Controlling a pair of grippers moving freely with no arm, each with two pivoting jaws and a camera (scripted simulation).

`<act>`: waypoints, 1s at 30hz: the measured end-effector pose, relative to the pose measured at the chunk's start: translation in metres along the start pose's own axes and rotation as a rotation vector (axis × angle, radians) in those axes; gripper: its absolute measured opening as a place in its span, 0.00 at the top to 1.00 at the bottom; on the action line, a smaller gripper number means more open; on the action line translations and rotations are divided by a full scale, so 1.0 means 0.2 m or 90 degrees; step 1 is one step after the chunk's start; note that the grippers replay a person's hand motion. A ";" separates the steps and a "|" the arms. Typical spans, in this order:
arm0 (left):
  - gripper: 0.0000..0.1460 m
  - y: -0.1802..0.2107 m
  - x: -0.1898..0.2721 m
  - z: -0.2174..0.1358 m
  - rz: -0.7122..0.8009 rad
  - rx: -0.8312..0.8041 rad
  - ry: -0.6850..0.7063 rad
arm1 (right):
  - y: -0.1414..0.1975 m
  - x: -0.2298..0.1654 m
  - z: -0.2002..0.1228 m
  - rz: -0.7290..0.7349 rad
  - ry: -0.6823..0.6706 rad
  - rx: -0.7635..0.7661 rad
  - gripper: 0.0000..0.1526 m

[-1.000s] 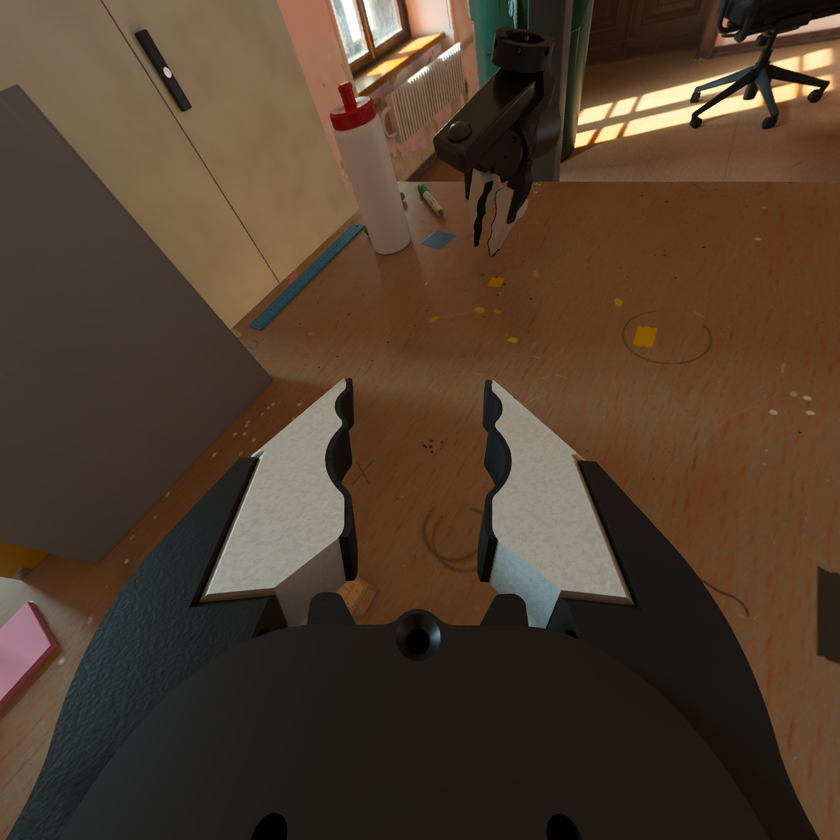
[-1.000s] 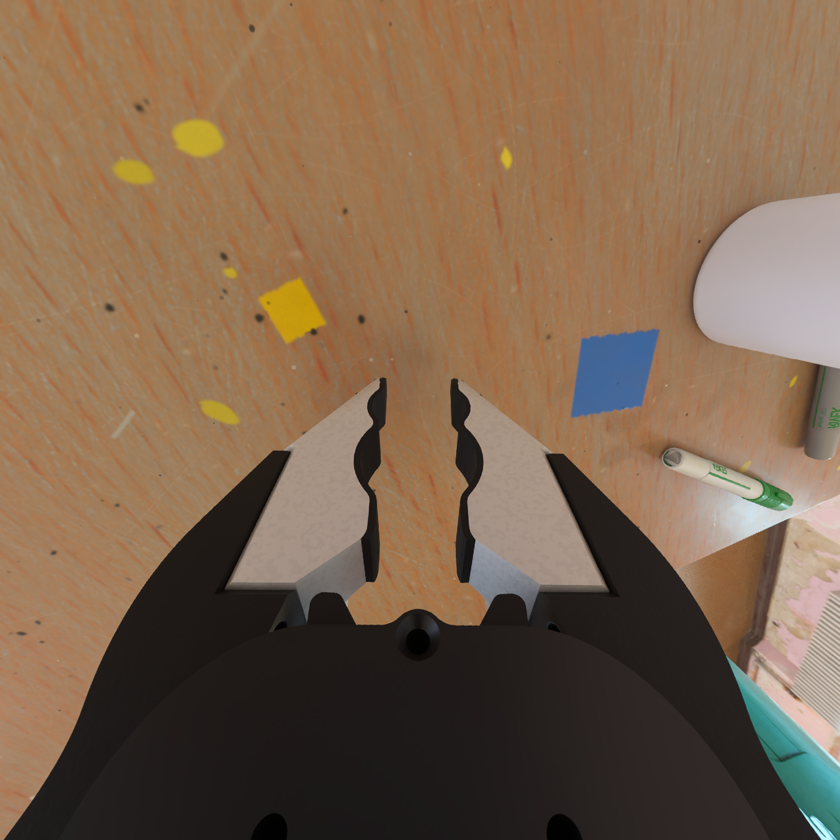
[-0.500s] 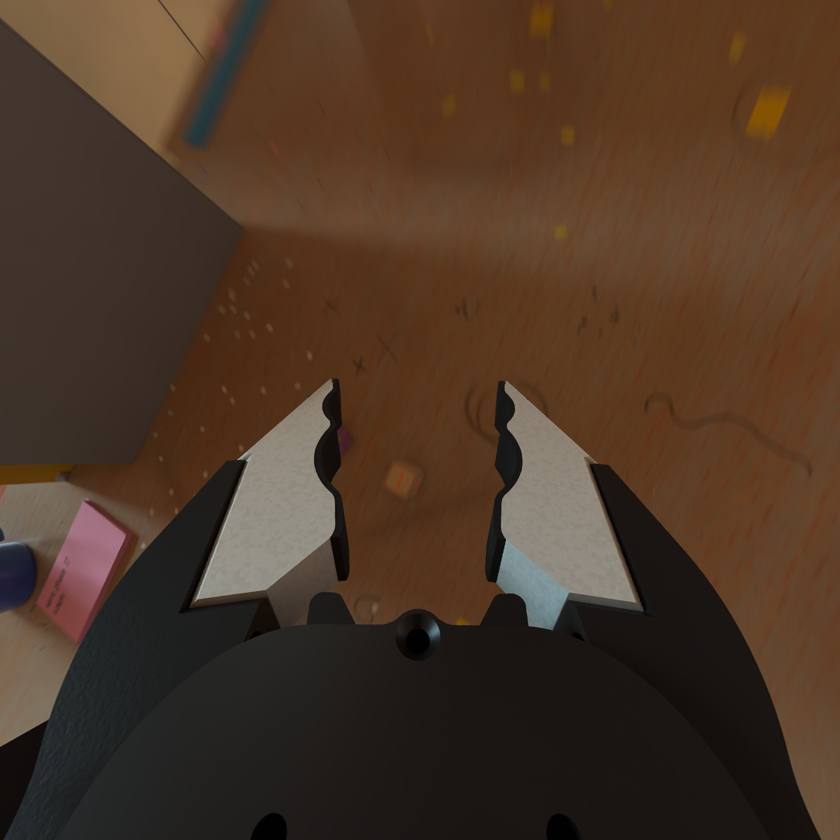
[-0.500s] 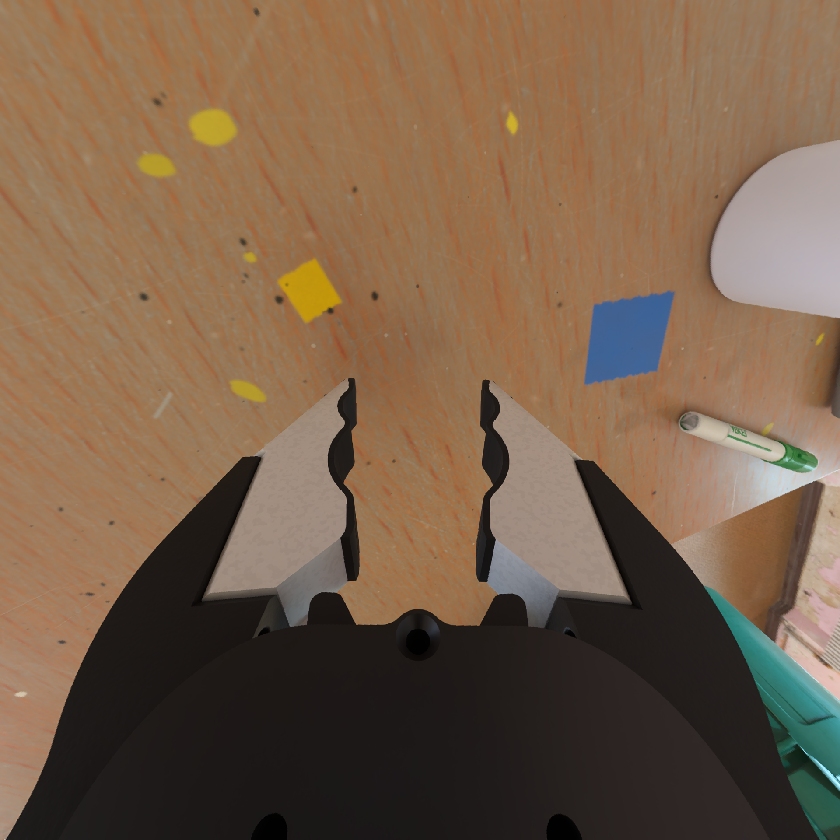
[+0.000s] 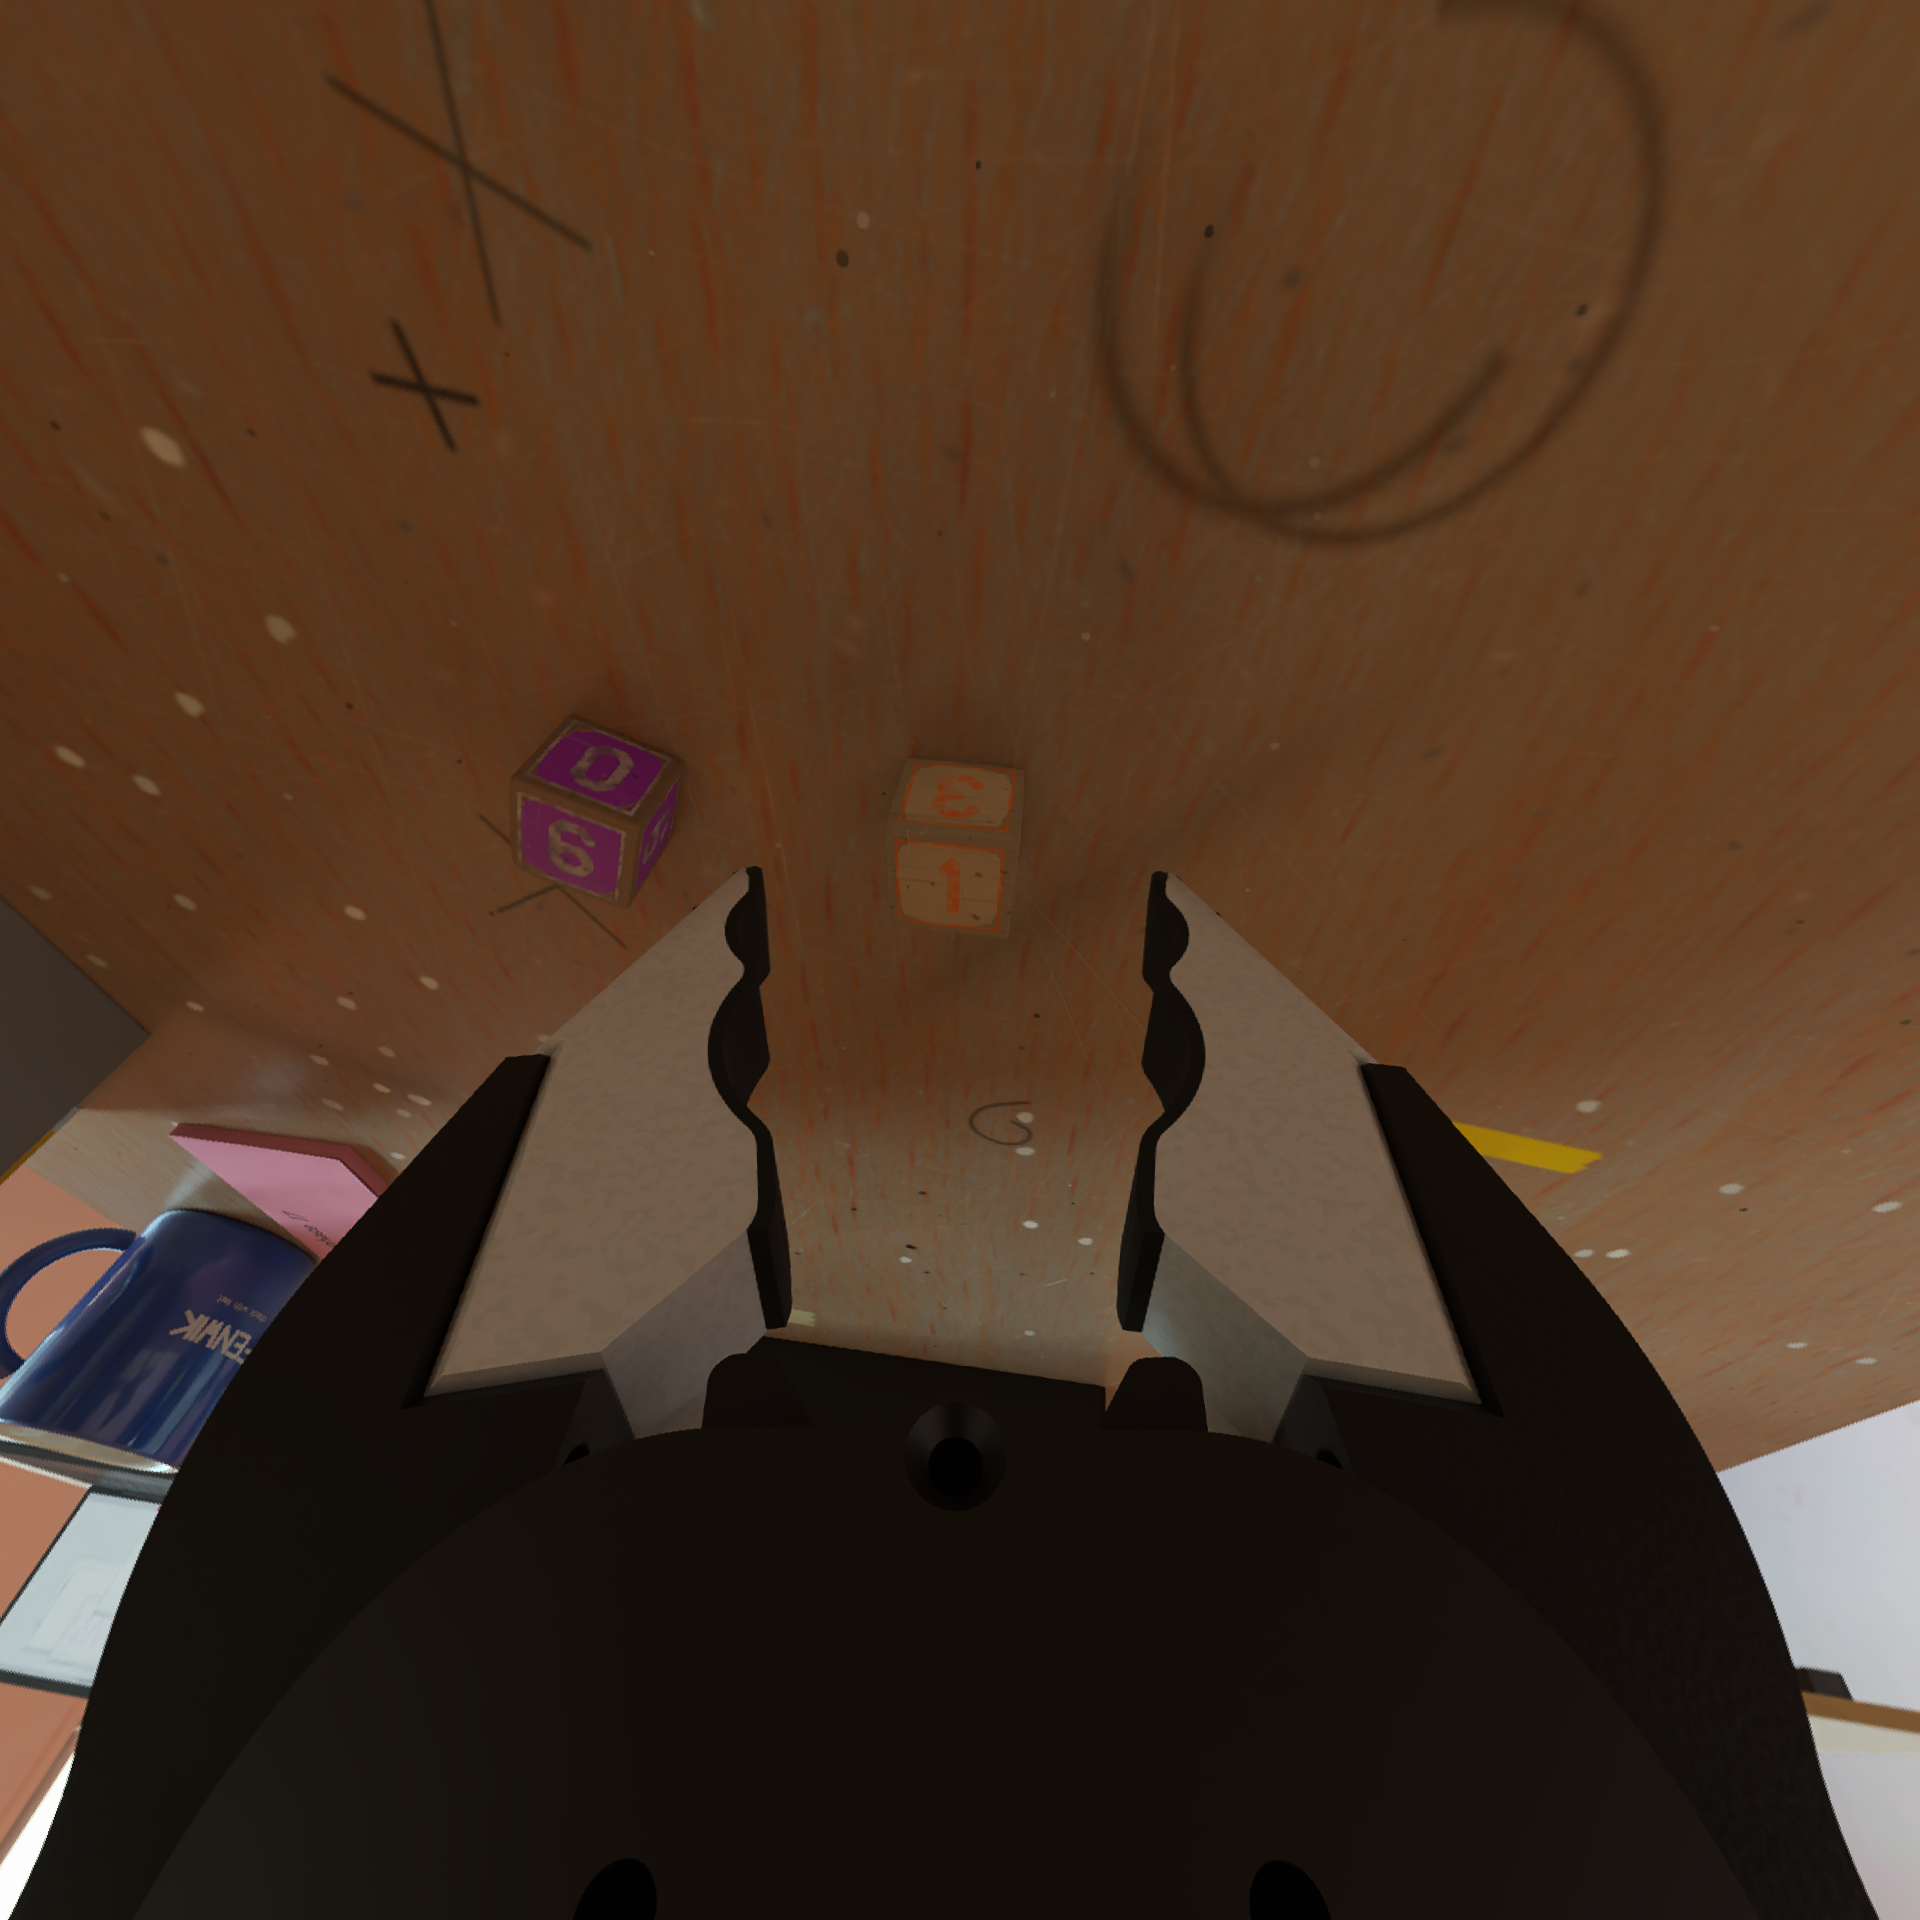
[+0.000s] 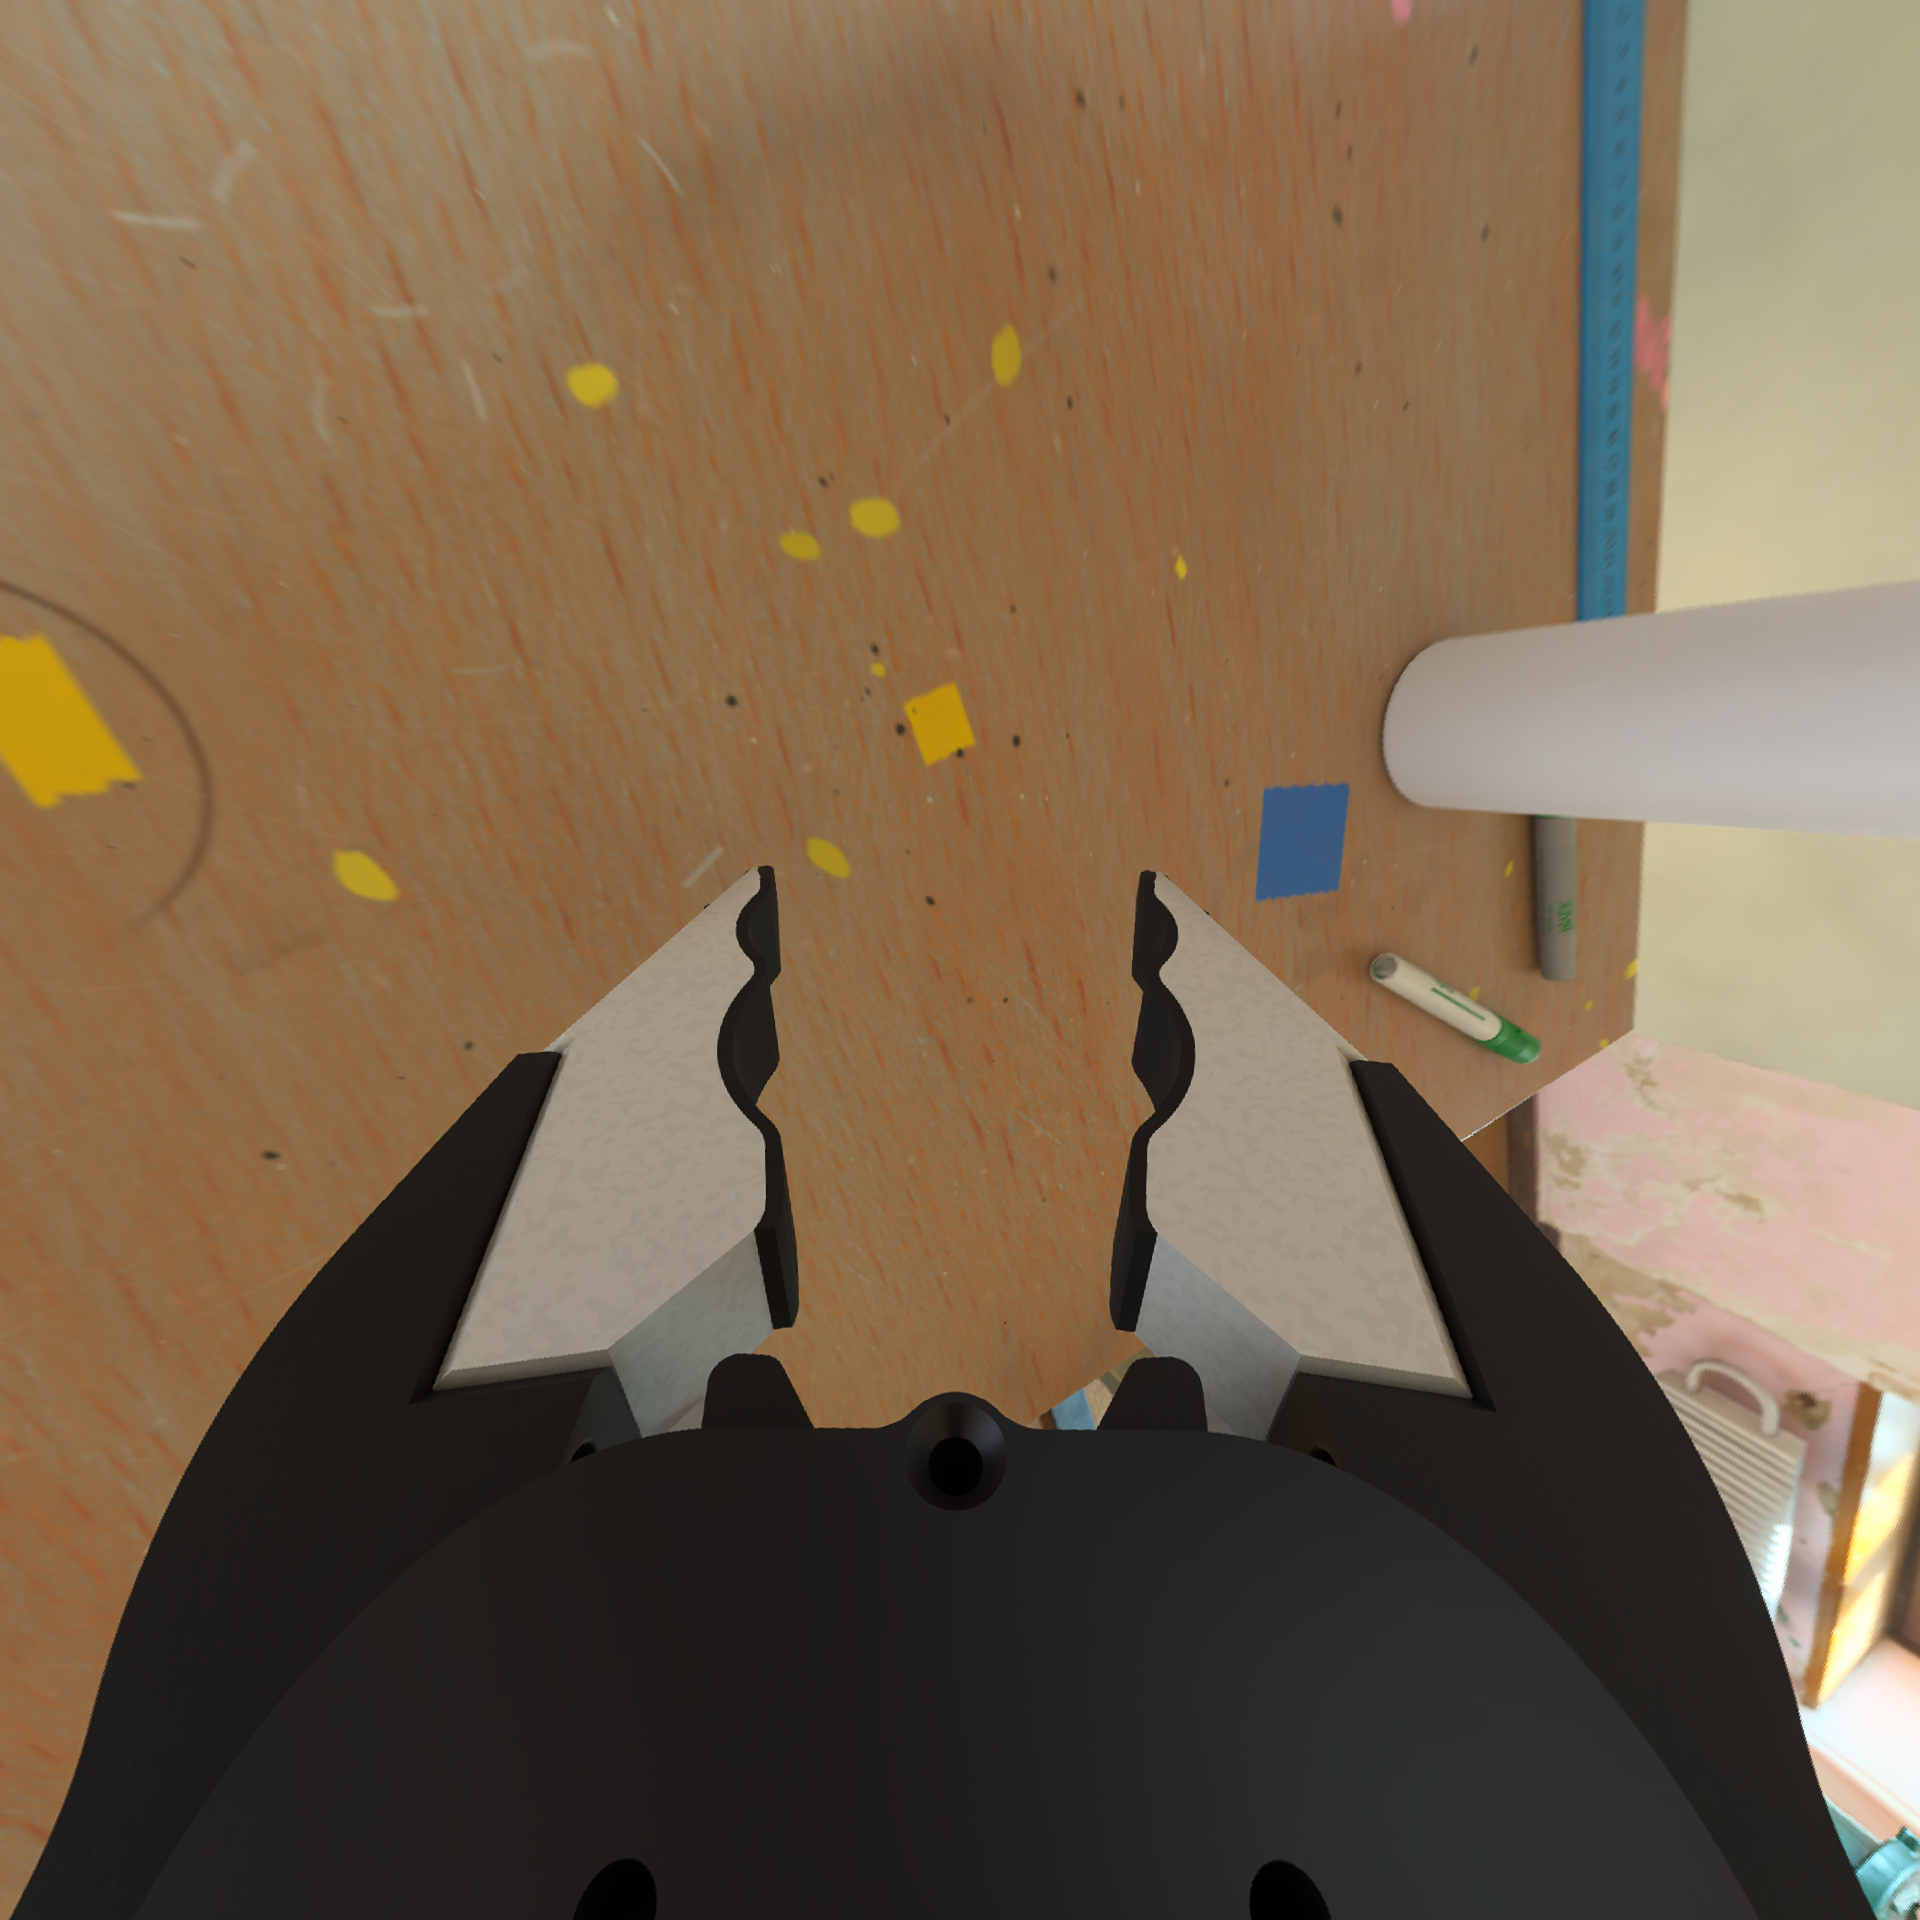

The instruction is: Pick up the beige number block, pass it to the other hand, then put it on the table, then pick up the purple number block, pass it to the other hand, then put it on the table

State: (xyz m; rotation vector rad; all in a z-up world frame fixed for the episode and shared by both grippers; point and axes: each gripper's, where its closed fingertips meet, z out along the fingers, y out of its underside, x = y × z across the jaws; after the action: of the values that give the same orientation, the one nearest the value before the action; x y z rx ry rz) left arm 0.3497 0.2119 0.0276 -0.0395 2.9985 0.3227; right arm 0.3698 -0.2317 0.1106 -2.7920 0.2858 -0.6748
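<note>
Both wooden number cubes are sitting on the scuffed brown wooden table [image 5: 1299, 727], so by my judgement nothing is done yet. In the left wrist view, the beige number block with orange digits [image 5: 954, 847] is lying at frame centre, just beyond the spread, empty left gripper [image 5: 954, 878]; the purple number block [image 5: 594, 808] is resting apart to its left. The right gripper [image 6: 954, 873] is hovering released over bare table. Every grasp, handover and placement remains.
</note>
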 end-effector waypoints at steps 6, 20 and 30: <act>0.81 0.03 0.00 0.06 0.014 -0.077 0.010 | -0.15 -0.12 -0.19 -0.020 0.035 0.074 0.57; 0.82 -0.42 0.28 -1.15 -0.231 0.946 0.557 | -1.00 -0.57 -0.58 -0.114 0.155 0.490 0.62; 0.82 -0.56 0.66 -1.32 -0.097 0.899 0.691 | -1.38 -0.77 -0.68 -0.210 0.099 0.553 0.62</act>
State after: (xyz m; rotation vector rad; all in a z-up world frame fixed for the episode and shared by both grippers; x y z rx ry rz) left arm 0.1917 0.0435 0.2434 -0.3791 3.1472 -2.4355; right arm 0.2076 0.0410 0.2423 -1.9593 -0.3737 -0.8327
